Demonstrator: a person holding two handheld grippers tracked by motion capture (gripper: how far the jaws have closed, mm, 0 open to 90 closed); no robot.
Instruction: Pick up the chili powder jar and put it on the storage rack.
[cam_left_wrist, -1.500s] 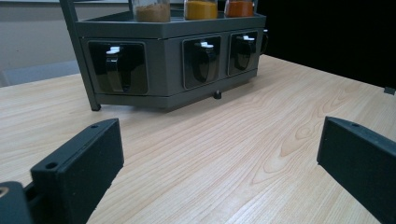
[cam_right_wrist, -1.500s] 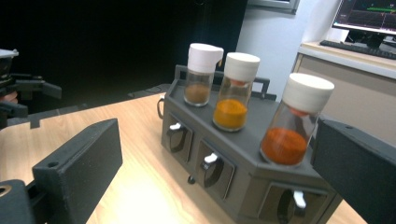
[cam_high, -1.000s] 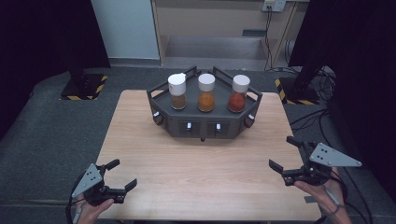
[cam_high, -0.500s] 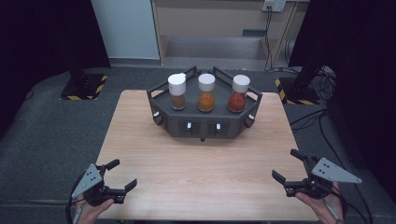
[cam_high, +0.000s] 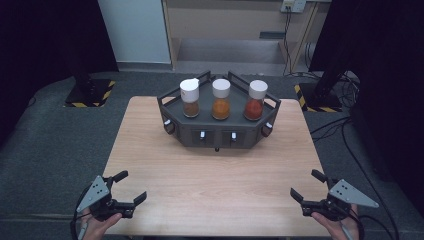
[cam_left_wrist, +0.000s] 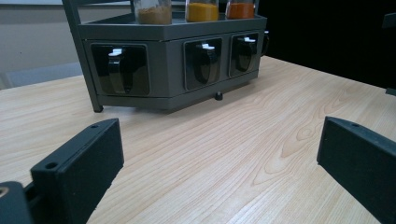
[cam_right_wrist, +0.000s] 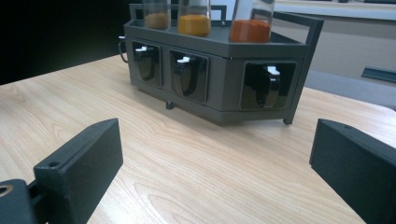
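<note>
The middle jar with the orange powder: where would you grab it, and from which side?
Probably by the white cap or the glass just below it, coming from the front and above. The middle jar stands upright on the grey rack, with jars close on both sides and a rail behind. Both grippers, left gripper and right gripper, are open.

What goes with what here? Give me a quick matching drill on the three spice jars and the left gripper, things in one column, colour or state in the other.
Things:
1. left jar
2. middle jar
3. right jar
4. left gripper

Colour or state:
A. red-orange powder
B. jaws spread apart, holding nothing
C. brown powder
D. yellow-orange powder

Pairs: 1-C, 2-D, 3-A, 4-B. All three jars stand upright with white caps on top of the dark rack, far from both grippers.
</note>
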